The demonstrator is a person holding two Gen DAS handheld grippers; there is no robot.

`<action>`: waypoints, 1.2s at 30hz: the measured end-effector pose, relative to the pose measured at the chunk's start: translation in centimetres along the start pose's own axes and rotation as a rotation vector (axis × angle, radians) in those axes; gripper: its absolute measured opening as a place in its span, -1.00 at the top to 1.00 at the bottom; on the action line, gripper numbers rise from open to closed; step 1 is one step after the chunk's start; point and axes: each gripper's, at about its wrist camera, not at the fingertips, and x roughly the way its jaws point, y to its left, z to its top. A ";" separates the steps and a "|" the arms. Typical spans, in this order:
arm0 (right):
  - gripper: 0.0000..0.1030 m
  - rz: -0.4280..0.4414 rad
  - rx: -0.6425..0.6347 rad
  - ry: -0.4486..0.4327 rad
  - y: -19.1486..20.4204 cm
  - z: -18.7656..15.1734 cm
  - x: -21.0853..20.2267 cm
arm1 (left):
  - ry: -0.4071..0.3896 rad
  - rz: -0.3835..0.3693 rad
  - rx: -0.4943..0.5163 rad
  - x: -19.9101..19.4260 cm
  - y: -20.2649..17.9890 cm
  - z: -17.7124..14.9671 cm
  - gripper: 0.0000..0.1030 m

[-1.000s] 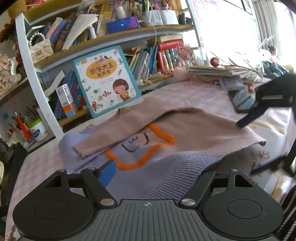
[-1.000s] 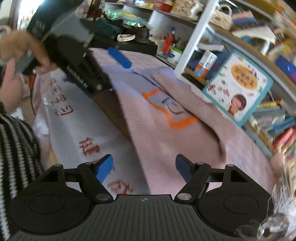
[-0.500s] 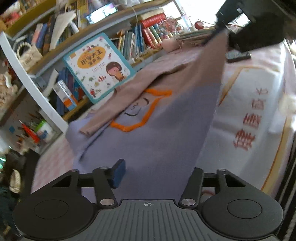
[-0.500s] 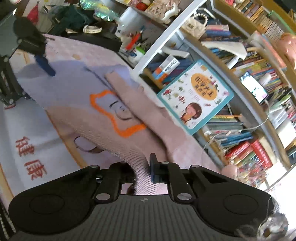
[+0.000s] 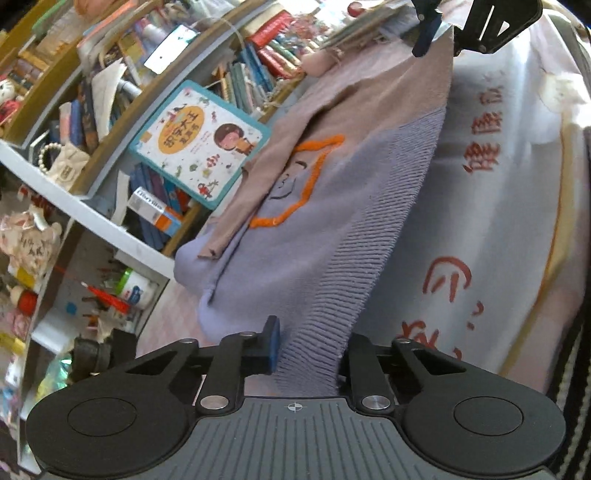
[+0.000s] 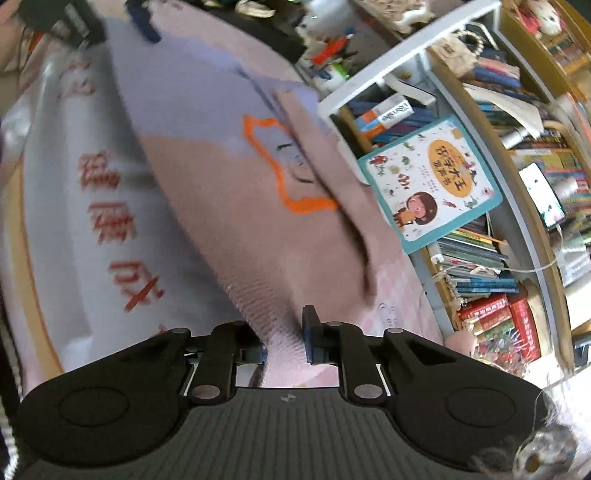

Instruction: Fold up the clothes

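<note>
A lilac and dusty-pink knit sweater (image 5: 325,206) with an orange outlined motif (image 5: 303,181) lies on the table, one pink sleeve folded across its front. My left gripper (image 5: 308,350) is shut on the ribbed lilac hem at one corner. My right gripper (image 6: 284,341) is shut on the ribbed pink hem at the other corner. The hem edge stretches taut and lifted between the two. In the left wrist view the right gripper (image 5: 439,26) shows at the top; in the right wrist view the left gripper (image 6: 110,22) shows at the top left.
A white cloth with red characters (image 5: 498,221) covers the table under the sweater. Crowded bookshelves (image 5: 110,110) stand behind, with a teal-edged children's book (image 5: 201,142) leaning against them. A striped sleeve (image 5: 576,350) is at the right edge.
Both grippers were open a second ago. The right one closed on the pink hem corner first, then the left on the lilac corner; the hem now rises off the table.
</note>
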 end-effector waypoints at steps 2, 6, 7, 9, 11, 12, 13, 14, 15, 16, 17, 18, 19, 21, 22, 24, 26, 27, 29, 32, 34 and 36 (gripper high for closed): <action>0.68 -0.002 -0.028 0.005 0.5 -0.4 0.0 | -0.002 -0.003 0.005 0.0 0.0 -0.2 0.81; 0.91 0.031 -0.033 0.012 0.8 -0.6 -0.5 | 0.004 -0.007 -0.029 -0.2 0.4 -0.4 0.91; 0.91 0.053 -0.021 0.011 0.5 -0.5 -0.9 | 0.004 -0.013 -0.044 -0.5 0.6 -0.5 0.91; 0.92 0.095 0.004 0.008 0.1 -0.4 -1.8 | 0.003 -0.032 -0.075 -1.3 1.0 -0.6 0.91; 0.92 0.145 0.026 0.001 -0.5 -0.2 -3.0 | 0.008 -0.054 -0.099 -2.4 1.5 -0.8 0.91; 0.92 0.169 0.035 -0.004 -0.7 -0.1 -3.8 | 0.011 -0.067 -0.109 -3.0 1.7 -0.8 0.91; 0.92 0.193 0.043 -0.010 -1.0 0.1 -4.7 | 0.015 -0.080 -0.118 -3.6 2.0 -0.8 0.91; 0.92 0.213 0.047 -0.018 -1.3 0.3 -5.6 | 0.016 -0.087 -0.125 -4.1 2.3 -0.8 0.91; 0.92 0.225 0.049 -0.026 -1.5 0.5 -6.4 | 0.015 -0.092 -0.131 -4.6 2.7 -0.7 0.91; 0.92 0.227 0.052 -0.035 -1.8 0.7 -7.0 | 0.014 -0.097 -0.136 -5.1 3.0 -0.6 0.91; 0.92 0.216 0.058 -0.043 -2.3 1.0 -7.4 | 0.014 -0.102 -0.142 -5.6 3.4 -0.6 0.91; 0.92 0.205 0.064 -0.051 -2.9 1.3 -7.9 | 0.002 -0.093 -0.146 -5.8 3.9 -0.3 0.91; 0.92 0.193 0.069 -0.059 -3.4 1.6 -8.3 | -0.014 -0.079 -0.149 -6.1 4.6 0.0 0.91; 0.92 0.146 0.084 -0.082 -4.7 2.2 -8.7 | -0.051 -0.044 -0.163 -6.4 6.1 0.7 0.91; 0.92 0.112 0.094 -0.097 -5.5 2.6 -8.7 | -0.072 -0.024 -0.174 -6.4 7.0 1.2 0.91; 0.92 0.048 0.101 -0.122 -6.9 3.3 -8.3 | -0.112 0.021 -0.187 -6.0 8.8 2.2 0.91; 0.92 -0.014 0.090 -0.142 -8.3 3.8 -7.2 | -0.141 0.065 -0.178 -5.1 10.1 3.2 0.91; 0.92 -0.027 0.090 -0.146 -9.0 4.0 -6.5 | -0.149 0.083 -0.172 -4.5 10.7 3.8 0.91; 0.92 -0.055 0.091 -0.155 -10.3 4.4 -5.2 | -0.152 0.102 -0.171 -2.7 12.2 4.5 0.91; 0.92 -0.069 0.087 -0.152 -11.9 4.5 -2.5 | -0.132 0.113 -0.158 0.4 13.8 5.3 0.91; 0.92 -0.062 0.085 -0.140 -12.9 4.6 -0.2 | -0.106 0.107 -0.148 2.6 14.5 5.5 0.91; 0.92 -0.043 0.095 -0.123 -13.8 4.7 1.9 | -0.079 0.088 -0.139 4.4 14.8 5.5 0.91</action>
